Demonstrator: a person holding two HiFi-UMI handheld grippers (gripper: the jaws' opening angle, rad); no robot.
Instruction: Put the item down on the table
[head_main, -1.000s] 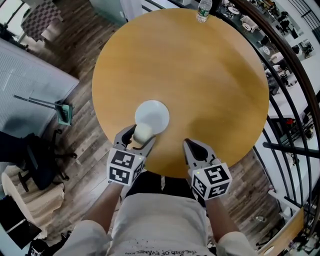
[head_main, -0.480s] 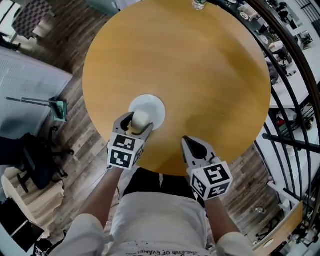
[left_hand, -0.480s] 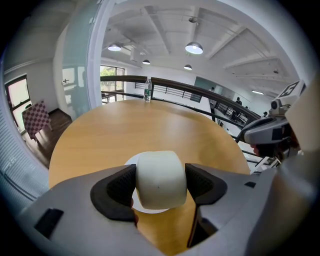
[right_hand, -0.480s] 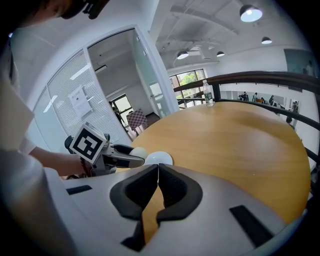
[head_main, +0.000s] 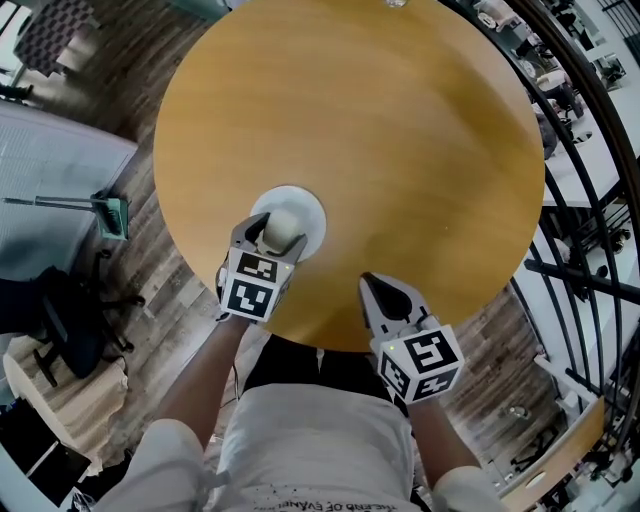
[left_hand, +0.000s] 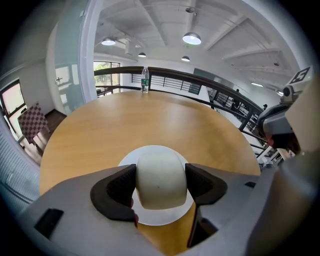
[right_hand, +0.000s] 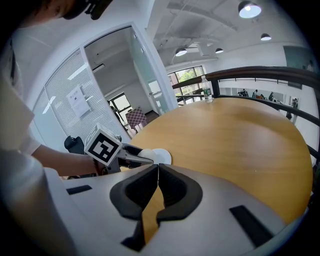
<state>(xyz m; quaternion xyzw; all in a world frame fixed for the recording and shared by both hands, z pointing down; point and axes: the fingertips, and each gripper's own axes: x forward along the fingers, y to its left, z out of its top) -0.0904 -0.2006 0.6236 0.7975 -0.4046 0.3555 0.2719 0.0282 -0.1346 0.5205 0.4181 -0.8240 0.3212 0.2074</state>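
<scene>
A cream-white rounded item (left_hand: 160, 180) sits between the jaws of my left gripper (head_main: 272, 232), which is shut on it. It hangs just over a white plate (head_main: 310, 212) lying on the round wooden table (head_main: 400, 130) near its front-left edge; the plate (left_hand: 150, 152) shows behind the item. Whether the item touches the plate I cannot tell. My right gripper (head_main: 378, 293) is shut and empty at the table's front edge, right of the plate. From the right gripper view, its tips (right_hand: 157, 169) meet, and the left gripper's marker cube (right_hand: 102, 146) and plate (right_hand: 161, 155) show beyond.
A water bottle (left_hand: 144, 80) stands at the table's far edge. A dark railing (head_main: 590, 150) curves round the right side. A dustpan and broom (head_main: 105, 212) and a black chair (head_main: 60, 320) are on the wood floor at left.
My left gripper has carried the item forward, from the plate's near edge to over the plate. The right gripper has hardly moved.
</scene>
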